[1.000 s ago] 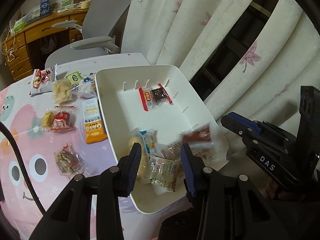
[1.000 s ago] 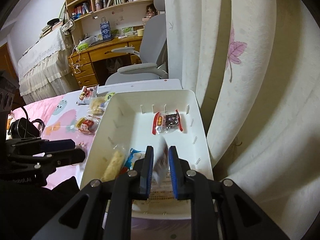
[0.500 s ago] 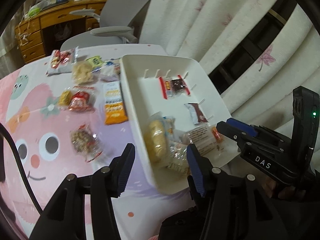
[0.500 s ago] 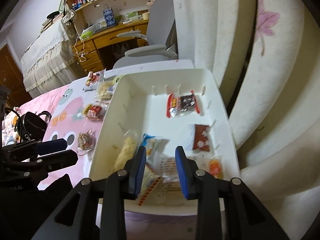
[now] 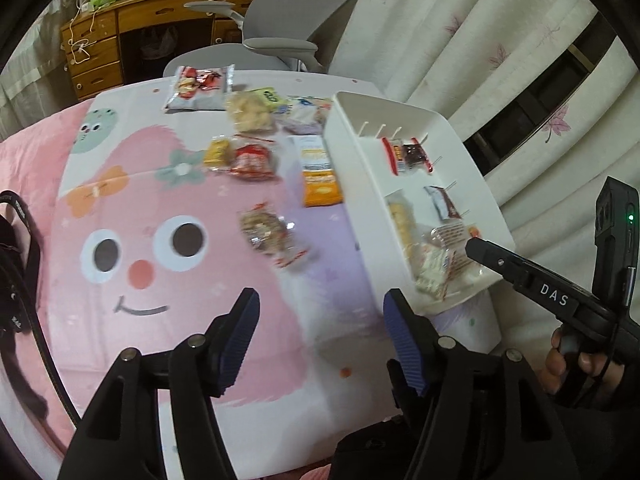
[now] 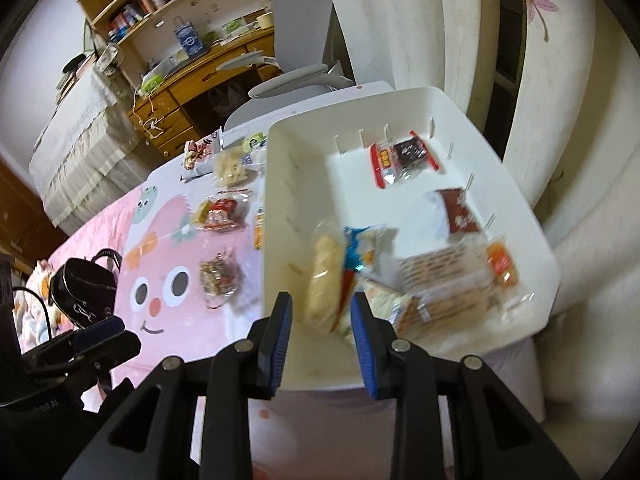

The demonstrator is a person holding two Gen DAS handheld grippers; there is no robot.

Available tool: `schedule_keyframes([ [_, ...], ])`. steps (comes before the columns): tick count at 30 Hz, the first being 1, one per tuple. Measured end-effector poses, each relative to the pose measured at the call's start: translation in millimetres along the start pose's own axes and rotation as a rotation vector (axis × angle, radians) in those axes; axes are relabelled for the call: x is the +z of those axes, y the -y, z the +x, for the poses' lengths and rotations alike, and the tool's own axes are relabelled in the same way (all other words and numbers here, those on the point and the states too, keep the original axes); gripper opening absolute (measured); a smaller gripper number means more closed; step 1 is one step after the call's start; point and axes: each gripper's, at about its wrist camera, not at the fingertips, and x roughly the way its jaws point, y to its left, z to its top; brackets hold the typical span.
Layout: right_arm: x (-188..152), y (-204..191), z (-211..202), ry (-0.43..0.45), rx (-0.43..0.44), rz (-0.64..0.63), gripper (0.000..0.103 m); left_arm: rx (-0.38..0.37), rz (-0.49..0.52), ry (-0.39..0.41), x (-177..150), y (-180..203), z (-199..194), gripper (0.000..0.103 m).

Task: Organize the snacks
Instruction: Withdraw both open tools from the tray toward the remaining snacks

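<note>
The left gripper point(image 5: 320, 320) is held over the pink cartoon tablecloth point(image 5: 160, 208), its jaws opening with nothing between them. The right gripper point(image 6: 322, 316) is held above the near end of the white tray point(image 6: 500, 152), its jaws apart and clamped on nothing. Several snacks are seen inside the tray: a red-and-dark packet point(image 6: 404, 156), a brown packet point(image 6: 460, 212) and a pale roll point(image 6: 324, 276), blurred, perhaps bread. More snacks are left on the cloth just beside the tray, among them an orange packet point(image 5: 320, 176) and a nut bar point(image 5: 268, 232).
</note>
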Motion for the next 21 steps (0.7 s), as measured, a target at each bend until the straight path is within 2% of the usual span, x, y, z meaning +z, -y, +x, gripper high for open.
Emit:
schedule_keyframes([
  [3, -11.3, -15.8, -2.9, 0.017, -0.003, 0.032, 0.031, -0.004, 0.025, -0.017, -5.4, -17.6, -8.3, 0.065],
  [7, -28.9, -39.7, -5.5, 0.038, -0.007, 0.077, 0.039, -0.005, 0.063, -0.033, -9.8, -38.0, -19.1, 0.066],
  [11, -43.3, -60.7, -4.8, 0.051, -0.012, 0.117, 0.042, 0.000, 0.103, -0.043, -10.7, -59.9, -28.7, 0.068],
  [16, -59.1, -85.8, -2.3, 0.063, -0.018, 0.160, 0.044, 0.007, 0.157, -0.065, -10.4, -80.8, -34.1, 0.074],
  [21, -69.8, -102.6, 0.6, 0.057, -0.035, 0.181, 0.046, 0.002, 0.156, -0.130, -0.3, -98.8, -27.5, 0.076],
])
